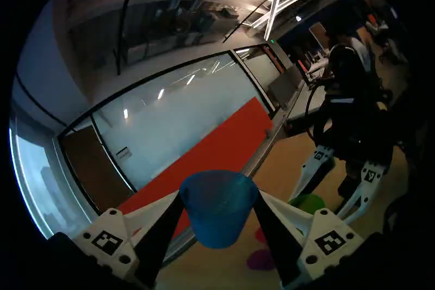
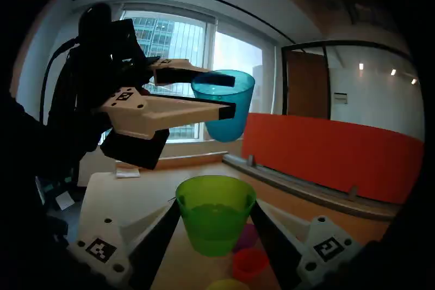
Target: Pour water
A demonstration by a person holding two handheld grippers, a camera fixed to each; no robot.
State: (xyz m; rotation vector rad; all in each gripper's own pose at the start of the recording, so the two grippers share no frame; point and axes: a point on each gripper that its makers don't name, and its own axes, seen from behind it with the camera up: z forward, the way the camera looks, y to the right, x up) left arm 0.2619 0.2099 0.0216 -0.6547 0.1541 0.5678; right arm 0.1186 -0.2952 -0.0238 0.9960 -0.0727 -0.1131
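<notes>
L cam tilts up, R cam level; both close, share orange panel (image 1: 217,148).

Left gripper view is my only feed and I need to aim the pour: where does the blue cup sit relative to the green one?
Observer: In the right gripper view the blue cup hangs roughly upright, higher and farther off than the green cup.
Operator: Is the green one gripped?
Observer: Yes, the right gripper has a finger on each side.
Operator: Anything in it?
Observer: Its lower part looks darker, perhaps water; I can't be sure.
</notes>
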